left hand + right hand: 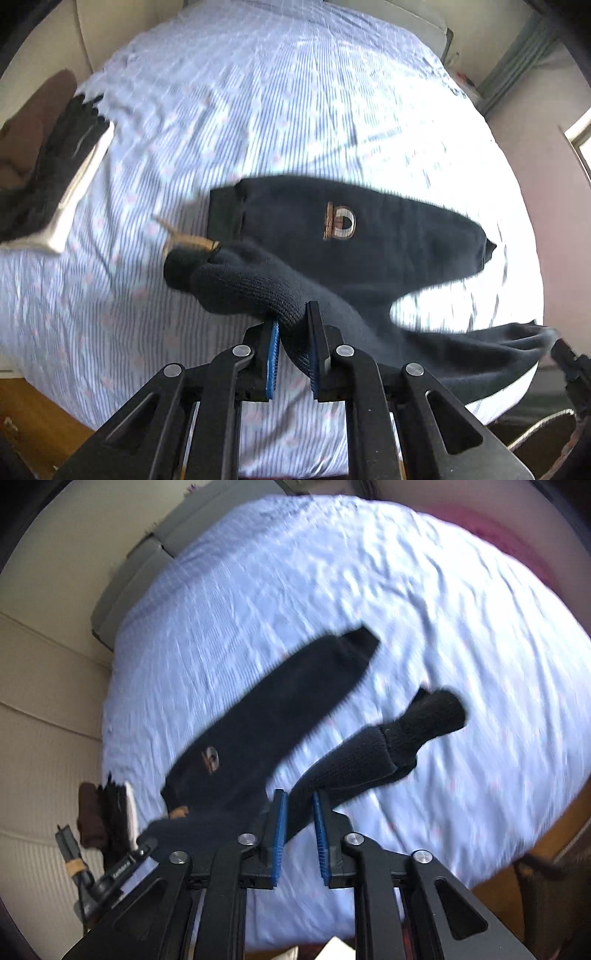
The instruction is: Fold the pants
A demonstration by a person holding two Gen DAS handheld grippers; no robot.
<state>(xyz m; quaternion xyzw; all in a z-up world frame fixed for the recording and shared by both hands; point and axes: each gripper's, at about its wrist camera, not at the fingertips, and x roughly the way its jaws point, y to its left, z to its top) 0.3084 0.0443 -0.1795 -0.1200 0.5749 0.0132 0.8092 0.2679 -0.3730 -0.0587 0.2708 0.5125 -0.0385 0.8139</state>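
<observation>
Dark navy pants (369, 236) with a small gold logo hang lifted over a bed with a blue-striped sheet (221, 110). My left gripper (293, 343) is shut on the ribbed knit band of the pants, the fabric pinched between its blue pads (272, 354). A drawstring with a gold tip (199, 242) dangles beside that band. In the right wrist view one pant leg (295, 698) stretches away to its cuff, and my right gripper (300, 823) is shut on another ribbed part (369, 753) of the pants. The far end of the cloth runs off toward the other gripper in both views.
A pile of dark and brown clothes (40, 166) lies at the bed's left edge next to a shiny metal piece (81, 184). Cream padded wall panels (44, 709) border the bed. A grey cushion (147, 565) sits at its far end, and wooden floor (33, 417) shows below.
</observation>
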